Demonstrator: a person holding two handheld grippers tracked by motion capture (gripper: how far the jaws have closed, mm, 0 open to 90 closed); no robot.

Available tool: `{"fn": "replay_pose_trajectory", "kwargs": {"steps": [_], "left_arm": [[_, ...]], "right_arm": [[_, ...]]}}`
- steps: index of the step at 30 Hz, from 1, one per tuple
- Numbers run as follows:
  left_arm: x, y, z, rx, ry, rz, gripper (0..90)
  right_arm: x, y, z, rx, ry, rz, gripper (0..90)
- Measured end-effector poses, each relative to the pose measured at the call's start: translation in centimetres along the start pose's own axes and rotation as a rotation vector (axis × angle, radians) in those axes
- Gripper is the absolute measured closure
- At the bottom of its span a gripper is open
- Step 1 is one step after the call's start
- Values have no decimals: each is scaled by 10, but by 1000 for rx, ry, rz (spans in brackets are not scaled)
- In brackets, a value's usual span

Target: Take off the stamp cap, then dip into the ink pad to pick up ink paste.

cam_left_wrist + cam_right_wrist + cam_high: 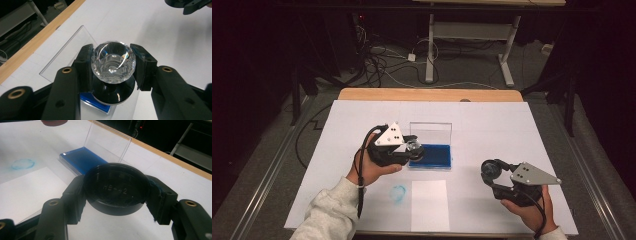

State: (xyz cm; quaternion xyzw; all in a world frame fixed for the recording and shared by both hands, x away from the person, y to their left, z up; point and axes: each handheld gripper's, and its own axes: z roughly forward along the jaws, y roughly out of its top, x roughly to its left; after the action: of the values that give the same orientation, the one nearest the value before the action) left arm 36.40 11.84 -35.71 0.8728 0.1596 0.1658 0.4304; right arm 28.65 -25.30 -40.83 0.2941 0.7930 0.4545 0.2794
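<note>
High view: left gripper (411, 148) pinches the crystal-knobbed stamp (113, 65) over the blue ink pad (432, 156); right gripper (490, 172) clamps its black cap (115, 190). Inking looks underway, white paper (430, 205) unstamped.

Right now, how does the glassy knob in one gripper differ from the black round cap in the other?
The crystal knob is clear and faceted; the black cap is dark, opaque and flat-topped, with faint stamped lettering. The knob sits above a black disc base over the blue ink pad; the cap is held away from the pad, above the white sheet. Both are round and clamped between gripper jaws.
</note>
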Motion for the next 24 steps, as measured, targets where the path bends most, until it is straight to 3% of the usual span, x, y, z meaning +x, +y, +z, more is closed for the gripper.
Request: {"fn": "replay_pose_trajectory", "kwargs": {"steps": [5,11,24], "left_arm": [[5,8,7,20,-7,25,549],[13,11,20,45,-18,0,549],[18,16,40,99,-36,5,549]], "right_arm": [[0,-1,1,-10,-4,12,386],[2,-2,5,5,9,4,386],[5,-5,9,21,29,5,386]]}}
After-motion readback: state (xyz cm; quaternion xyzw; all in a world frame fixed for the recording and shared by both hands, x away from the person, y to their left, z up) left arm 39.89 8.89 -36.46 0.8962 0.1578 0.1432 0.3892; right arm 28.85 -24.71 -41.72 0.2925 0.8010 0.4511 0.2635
